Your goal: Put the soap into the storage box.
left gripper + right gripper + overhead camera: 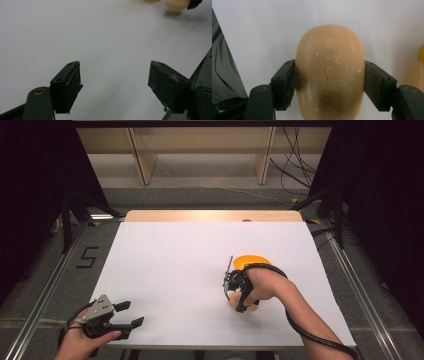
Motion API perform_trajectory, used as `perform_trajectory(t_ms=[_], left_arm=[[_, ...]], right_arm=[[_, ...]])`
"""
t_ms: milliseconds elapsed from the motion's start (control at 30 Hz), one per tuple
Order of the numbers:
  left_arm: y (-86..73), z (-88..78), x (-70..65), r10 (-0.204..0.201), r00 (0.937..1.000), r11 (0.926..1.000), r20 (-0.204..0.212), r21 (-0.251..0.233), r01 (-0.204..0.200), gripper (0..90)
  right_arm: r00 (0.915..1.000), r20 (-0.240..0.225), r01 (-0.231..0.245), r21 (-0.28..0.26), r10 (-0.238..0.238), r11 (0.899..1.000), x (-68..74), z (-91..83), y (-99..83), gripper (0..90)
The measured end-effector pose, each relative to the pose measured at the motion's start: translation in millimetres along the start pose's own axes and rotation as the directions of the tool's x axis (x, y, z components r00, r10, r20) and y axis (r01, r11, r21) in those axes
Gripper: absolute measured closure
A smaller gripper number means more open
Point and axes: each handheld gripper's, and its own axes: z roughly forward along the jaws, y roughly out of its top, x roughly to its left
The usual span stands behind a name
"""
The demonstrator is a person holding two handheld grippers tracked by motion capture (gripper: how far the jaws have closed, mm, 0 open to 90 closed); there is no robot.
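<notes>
The tan rounded object [329, 72] sat clamped between your right gripper's [329, 82] pads at centre frame, its bottom cut off. In the high view your hand hid most of it, right of centre, beside a half-hidden orange disc [251, 260]. Your left gripper [127, 314], lower left, stood apart, holding nothing.

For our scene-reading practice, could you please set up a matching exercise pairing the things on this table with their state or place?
Things:
1. left gripper
2. right gripper
3. tan rounded object
4. orange plate

States or places:
A. clamped between two black jaws
B. lying on the table beyond the right hand
C. jaws apart over bare white table
D. closed on an object

Pairs: 1-C, 2-D, 3-A, 4-B
</notes>
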Motion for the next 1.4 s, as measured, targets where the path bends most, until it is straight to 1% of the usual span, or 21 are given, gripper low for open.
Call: perform_trajectory(t_ms=[100, 167, 233, 367, 400, 433, 500, 567, 600, 633, 733, 800, 933, 967, 1033, 1133, 1167, 1200, 1233, 1333, 1400], left_arm=[[0.1, -0.3, 0.2, 0.005, 1.0, 1.0, -0.006, 0.001, -0.005, 25.8], [0.3, -0.5, 0.6, 0.015, 0.9998, 0.9999, -0.012, 0.002, -0.015, 25.8], [-0.1, 0.6, -0.6, -0.006, 1.0, 1.0, -0.003, -0.007, 0.006, 25.8], [0.4, 0.2, 0.8, 0.018, 0.9998, 0.9998, -0.005, -0.001, -0.018, 25.8], [-0.1, 0.5, -0.2, -0.004, 1.0, 1.0, -0.002, -0.001, 0.004, 25.8], [0.1, 0.0, 0.3, 0.008, 1.0, 1.0, -0.005, 0.001, -0.008, 25.8], [0.0, 0.5, -0.3, -0.003, 1.0, 1.0, 0.0, -0.006, 0.003, 25.8], [0.0, 0.8, -0.5, -0.007, 1.0, 1.0, 0.001, -0.007, 0.007, 25.8], [0.0, 0.8, -0.5, -0.007, 1.0, 1.0, 0.001, -0.007, 0.007, 25.8], [-0.1, 0.8, -0.6, -0.007, 1.0, 1.0, 0.001, -0.006, 0.008, 25.8], [0.0, 0.5, -0.4, -0.003, 1.0, 1.0, 0.0, -0.006, 0.003, 25.8], [0.0, 0.2, -0.3, -0.003, 1.0, 1.0, -0.002, -0.003, 0.003, 25.8], [0.0, 0.5, -0.4, -0.003, 1.0, 1.0, -0.003, -0.001, 0.003, 25.8], [0.0, 0.5, -0.4, -0.003, 1.0, 1.0, -0.003, 0.001, 0.003, 25.8], [0.0, 0.4, -0.3, -0.004, 1.0, 1.0, -0.003, -0.001, 0.004, 25.7], [0.0, 0.4, -0.3, -0.004, 1.0, 1.0, -0.001, -0.006, 0.004, 25.8], [0.0, 0.5, -0.4, -0.004, 1.0, 1.0, -0.001, -0.006, 0.004, 25.8], [0.0, 0.8, -0.6, -0.007, 1.0, 1.0, -0.001, -0.007, 0.007, 25.8], [0.0, 0.8, -0.6, -0.006, 1.0, 1.0, -0.001, -0.007, 0.006, 25.8], [0.0, 0.8, -0.7, -0.007, 1.0, 1.0, -0.001, -0.006, 0.007, 25.8], [0.0, 0.8, -0.5, -0.007, 1.0, 1.0, -0.002, -0.007, 0.007, 25.8]], right_arm=[[0.9994, 0.0, -0.035, -0.001, 0.035, 0.999, 0.4, -1.1, -2.5, 33.5], [0.9999, -0.003, -0.015, 0.0, 0.015, 1.0, -2.4, -1.9, -4.3, 33.4], [0.9986, 0.003, -0.053, -0.006, 0.053, 0.999, -0.7, -3.1, -5.9, 33.4], [0.9997, 0.011, -0.021, -0.015, 0.021, 1.0, -4.4, -5.7, -9.2, 33.5], [0.9998, 0.015, -0.012, -0.021, 0.012, 1.0, -5.5, -6.0, -10.2, 33.5], [0.9995, 0.02, -0.024, -0.019, 0.024, 1.0, -4.8, -6.9, -10.9, 33.5], [0.999, 0.012, -0.043, -0.014, 0.043, 0.999, -4.7, -7.6, -11.7, 33.5], [0.9995, 0.018, -0.025, -0.02, 0.025, 0.999, -7.1, -8.7, -13.8, 33.5], [0.9983, 0.019, -0.055, -0.01, 0.056, 0.998, -5.7, -9.6, -14.5, 33.5], [0.9992, 0.017, -0.037, -0.016, 0.037, 0.999, -7.5, -9.5, -15.5, 33.5], [0.9994, 0.018, -0.031, -0.019, 0.031, 0.999, -9.3, -10.2, -18.0, 33.5], [0.9981, 0.019, -0.059, -0.011, 0.059, 0.998, -8.0, -10.9, -19.4, 33.4], [0.998, 0.02, -0.06, -0.014, 0.06, 0.998, -7.9, -11.1, -21.0, 33.5], [0.9989, 0.022, -0.041, -0.023, 0.041, 0.999, -9.3, -10.7, -21.9, 33.5], [0.999, 0.02, -0.039, -0.023, 0.039, 0.999, -9.8, -10.6, -22.9, 33.5], [0.9983, 0.019, -0.055, -0.014, 0.056, 0.998, -10.2, -11.7, -24.3, 33.5], [0.9988, 0.02, -0.045, -0.019, 0.045, 0.999, -11.1, -11.6, -25.1, 33.5], [0.9971, 0.022, -0.072, -0.011, 0.072, 0.997, -9.7, -12.3, -25.4, 33.5], [0.9985, 0.026, -0.048, -0.018, 0.049, 0.999, -11.4, -12.1, -26.1, 33.5], [0.999, 0.028, -0.034, -0.029, 0.035, 0.999, -13.4, -12.1, -28.3, 33.5], [0.9985, 0.027, -0.046, -0.026, 0.047, 0.999, -13.4, -12.6, -29.6, 33.5]])
